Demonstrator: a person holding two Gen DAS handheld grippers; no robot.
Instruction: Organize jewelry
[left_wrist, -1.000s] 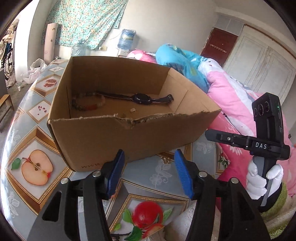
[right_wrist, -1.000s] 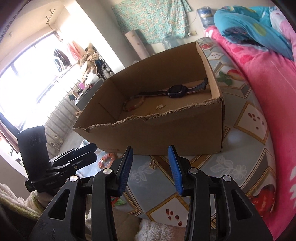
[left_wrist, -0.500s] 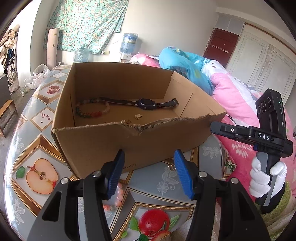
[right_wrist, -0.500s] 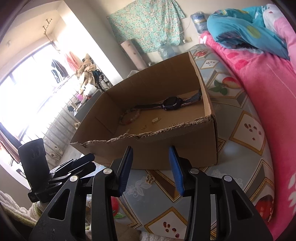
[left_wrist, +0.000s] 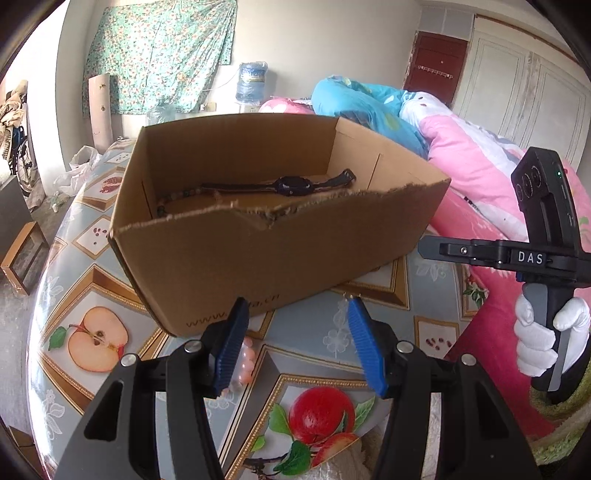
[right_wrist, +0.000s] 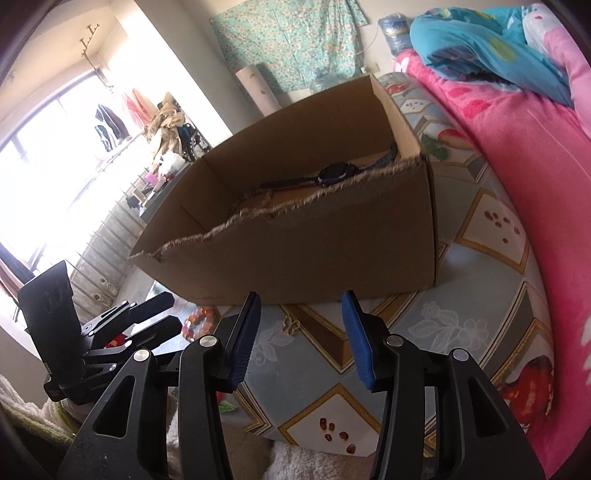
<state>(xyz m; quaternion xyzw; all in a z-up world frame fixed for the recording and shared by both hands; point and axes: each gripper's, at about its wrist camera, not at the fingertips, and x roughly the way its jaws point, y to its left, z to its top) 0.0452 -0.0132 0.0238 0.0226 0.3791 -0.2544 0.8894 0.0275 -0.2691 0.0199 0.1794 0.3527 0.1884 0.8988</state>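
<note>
- Sitting on a table (left_wrist: 66, 295) covered with a fruit-print cloth, a cardboard box (left_wrist: 273, 258) stands open at the top, its near edge torn and ragged.
- Inside the box, a dark watch (left_wrist: 293, 184) lies stretched along the floor near the far wall; a string of mixed beads (left_wrist: 177, 195) lies to its left, mostly hidden behind the torn edge.
- Outside the box, a bracelet of pink and orange beads (right_wrist: 197, 323) lies on the cloth just in front of the near wall, partly hidden behind the left gripper's left finger in the left wrist view.
- A small gold-coloured piece (right_wrist: 290, 326) lies on the cloth in front of the box, ahead of the right gripper; what it is cannot be told.
- The left gripper (left_wrist: 295, 343) hangs over the cloth before the box, blue pads apart, nothing between them.
- The right gripper (right_wrist: 301, 339) is likewise released and empty; its jaws have just been opening.
- A white-gloved hand (left_wrist: 546, 339) grips the right gripper's handle.
- A pink quilt (right_wrist: 517, 147) lies beside the table.
</note>
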